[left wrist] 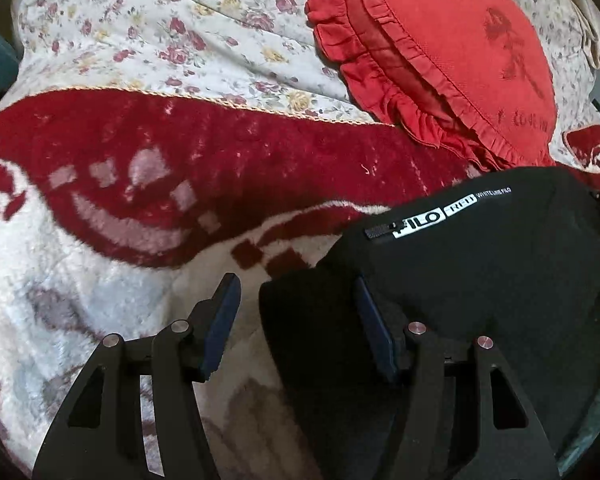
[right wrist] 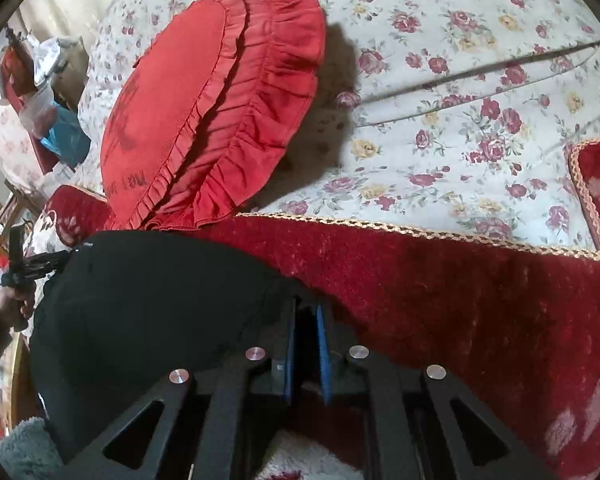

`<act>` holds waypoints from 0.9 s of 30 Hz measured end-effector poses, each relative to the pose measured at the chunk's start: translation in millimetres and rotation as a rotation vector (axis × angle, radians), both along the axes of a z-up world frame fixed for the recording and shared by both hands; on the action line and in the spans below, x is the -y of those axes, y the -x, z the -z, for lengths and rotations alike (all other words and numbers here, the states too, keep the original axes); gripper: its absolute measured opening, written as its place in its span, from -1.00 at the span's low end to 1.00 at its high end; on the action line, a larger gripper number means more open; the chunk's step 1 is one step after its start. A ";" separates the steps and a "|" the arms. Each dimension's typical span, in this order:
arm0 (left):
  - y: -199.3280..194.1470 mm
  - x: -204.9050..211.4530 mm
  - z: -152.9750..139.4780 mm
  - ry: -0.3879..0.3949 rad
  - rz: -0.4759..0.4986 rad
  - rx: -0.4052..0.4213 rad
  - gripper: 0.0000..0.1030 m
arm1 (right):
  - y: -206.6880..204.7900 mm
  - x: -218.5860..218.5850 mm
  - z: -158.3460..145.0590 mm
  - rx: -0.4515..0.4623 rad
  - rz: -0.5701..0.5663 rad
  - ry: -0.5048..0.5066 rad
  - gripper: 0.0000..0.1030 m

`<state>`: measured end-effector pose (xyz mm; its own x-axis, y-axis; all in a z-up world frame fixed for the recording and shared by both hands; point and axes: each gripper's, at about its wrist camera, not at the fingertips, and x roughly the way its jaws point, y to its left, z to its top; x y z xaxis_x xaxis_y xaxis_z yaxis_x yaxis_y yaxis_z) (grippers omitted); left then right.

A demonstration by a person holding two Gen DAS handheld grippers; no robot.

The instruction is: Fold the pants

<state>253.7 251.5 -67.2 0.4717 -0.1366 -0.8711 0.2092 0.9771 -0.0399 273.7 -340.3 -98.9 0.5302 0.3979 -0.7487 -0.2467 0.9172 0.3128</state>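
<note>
The black pants (left wrist: 480, 264) lie folded on the red and white blanket, with a white FILO label (left wrist: 420, 218) on top. My left gripper (left wrist: 296, 292) is open at the pants' left edge; its right finger rests on the black cloth, its left finger is over the blanket. In the right wrist view the pants (right wrist: 148, 300) fill the lower left. My right gripper (right wrist: 306, 312) is nearly closed on the pants' right edge, with black cloth between its blue pads (right wrist: 323, 344).
A red ruffled heart-shaped cushion (left wrist: 452, 52) lies just behind the pants, and shows in the right wrist view (right wrist: 204, 104). A floral sheet (left wrist: 160, 28) covers the bed beyond the blanket (left wrist: 220, 168). Clutter and bags (right wrist: 48, 112) sit at far left.
</note>
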 end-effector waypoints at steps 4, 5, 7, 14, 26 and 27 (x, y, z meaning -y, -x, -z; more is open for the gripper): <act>-0.6 2.7 -0.4 0.022 -0.007 0.010 -0.25 | 0.2 0.5 0.6 0.005 0.002 -0.009 -0.85; 0.6 4.7 -2.6 0.018 -0.008 0.016 -0.29 | -0.2 1.0 0.8 0.006 0.001 -0.006 -0.85; 3.0 10.0 -7.6 0.007 0.010 0.026 -0.56 | 0.3 1.1 0.6 0.008 0.002 -0.001 -0.85; 28.0 20.1 -53.0 -0.045 0.014 0.139 -0.90 | 7.1 -18.3 -38.5 0.076 -0.032 0.131 -0.93; 150.5 19.4 -100.4 0.002 0.072 0.269 -0.90 | 133.8 -44.6 -118.1 0.295 -0.234 0.347 -0.94; 168.4 18.1 -99.1 0.019 0.077 0.271 -0.90 | 149.0 -45.1 -117.8 0.306 -0.250 0.363 -0.94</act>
<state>85.3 233.4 31.9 0.6748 -0.1958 -0.7116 0.2881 0.9576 0.0097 124.7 -295.2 18.9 0.6676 0.2842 -0.6881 -0.5019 0.8545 -0.1340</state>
